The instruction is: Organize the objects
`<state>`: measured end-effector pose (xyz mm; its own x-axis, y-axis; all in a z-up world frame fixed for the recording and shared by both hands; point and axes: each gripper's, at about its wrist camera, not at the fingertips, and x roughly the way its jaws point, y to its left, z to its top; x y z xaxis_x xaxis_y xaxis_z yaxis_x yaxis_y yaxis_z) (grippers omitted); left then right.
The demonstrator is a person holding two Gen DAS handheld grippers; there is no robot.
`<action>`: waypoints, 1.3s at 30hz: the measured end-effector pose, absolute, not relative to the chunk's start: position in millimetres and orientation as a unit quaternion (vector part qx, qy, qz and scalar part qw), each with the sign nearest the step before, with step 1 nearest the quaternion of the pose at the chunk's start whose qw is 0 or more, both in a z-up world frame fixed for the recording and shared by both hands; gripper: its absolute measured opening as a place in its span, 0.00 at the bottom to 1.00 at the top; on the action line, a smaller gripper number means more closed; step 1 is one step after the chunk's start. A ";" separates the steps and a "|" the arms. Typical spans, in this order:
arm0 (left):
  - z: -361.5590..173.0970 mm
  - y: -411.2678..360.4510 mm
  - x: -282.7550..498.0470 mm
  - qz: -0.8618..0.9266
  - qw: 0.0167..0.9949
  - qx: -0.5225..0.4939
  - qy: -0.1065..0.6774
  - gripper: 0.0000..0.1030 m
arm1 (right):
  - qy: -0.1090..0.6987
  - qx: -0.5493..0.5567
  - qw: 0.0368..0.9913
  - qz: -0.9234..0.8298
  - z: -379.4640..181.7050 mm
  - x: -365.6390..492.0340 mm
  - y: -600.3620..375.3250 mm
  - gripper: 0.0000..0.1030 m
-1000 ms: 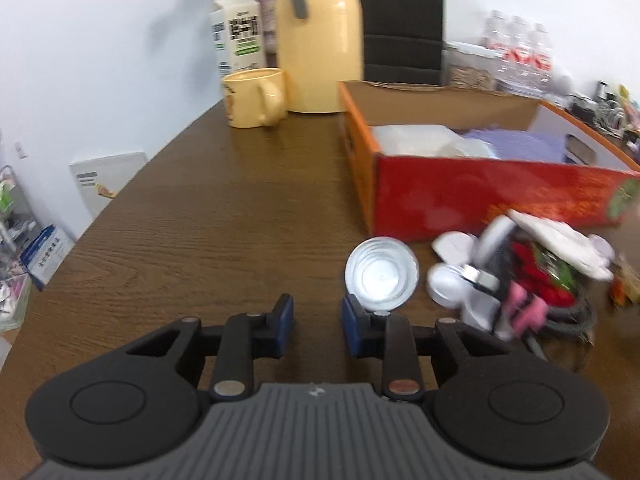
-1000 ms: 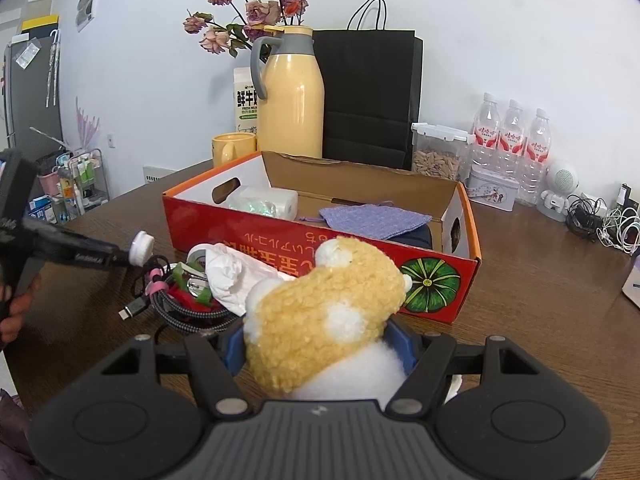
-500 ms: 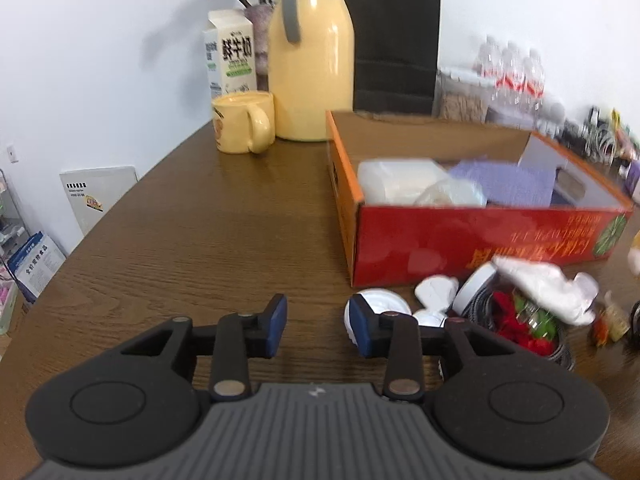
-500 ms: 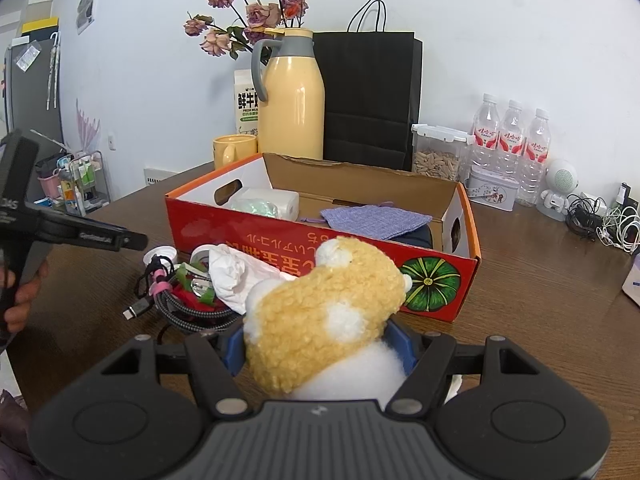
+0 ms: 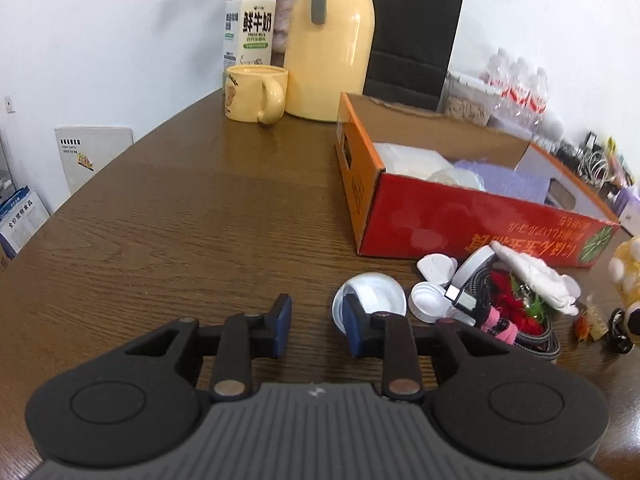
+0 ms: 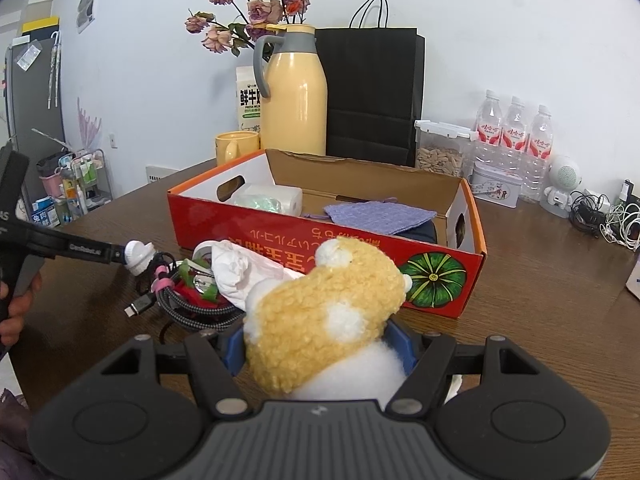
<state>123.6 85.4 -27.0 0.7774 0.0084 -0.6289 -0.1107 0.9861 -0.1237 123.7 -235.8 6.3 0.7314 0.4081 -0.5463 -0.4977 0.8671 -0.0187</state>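
My right gripper (image 6: 318,350) is shut on a yellow and white plush toy (image 6: 324,316), held low in front of the red cardboard box (image 6: 320,240). The box holds a white roll (image 6: 272,200) and a purple cloth (image 6: 380,216). My left gripper (image 5: 316,322) is open and empty above the table, its right finger beside a round clear lid (image 5: 370,300). Right of the lid lies a heap of white caps (image 5: 430,306), a braided cable (image 6: 192,308), red items and a crumpled white tissue (image 5: 536,278). In the right wrist view the left gripper's tips (image 6: 116,254) sit by a white cap (image 6: 138,258).
A yellow mug (image 5: 254,94), a yellow thermos jug (image 5: 330,46), a milk carton (image 5: 250,28) and a black paper bag (image 5: 412,36) stand at the back of the brown table (image 5: 180,208). Water bottles (image 6: 514,136), a seed container, a tin and cables lie at the right.
My left gripper has drawn back and shifted left, its jaws opening wider; the clear lid now lies flat by its right finger. The right gripper has held still with the plush toy.
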 end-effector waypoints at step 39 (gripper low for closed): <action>-21.7 67.5 106.3 0.026 0.941 -0.013 0.337 0.37 | 0.276 -0.080 0.925 0.249 4.5 120.0 -234.5 0.66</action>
<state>106.3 67.5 -21.7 0.7719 0.0407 -0.6345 -0.0578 0.9983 -0.0064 120.0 -234.5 4.5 0.7241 0.4161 -0.5501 -0.5042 0.8635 -0.0104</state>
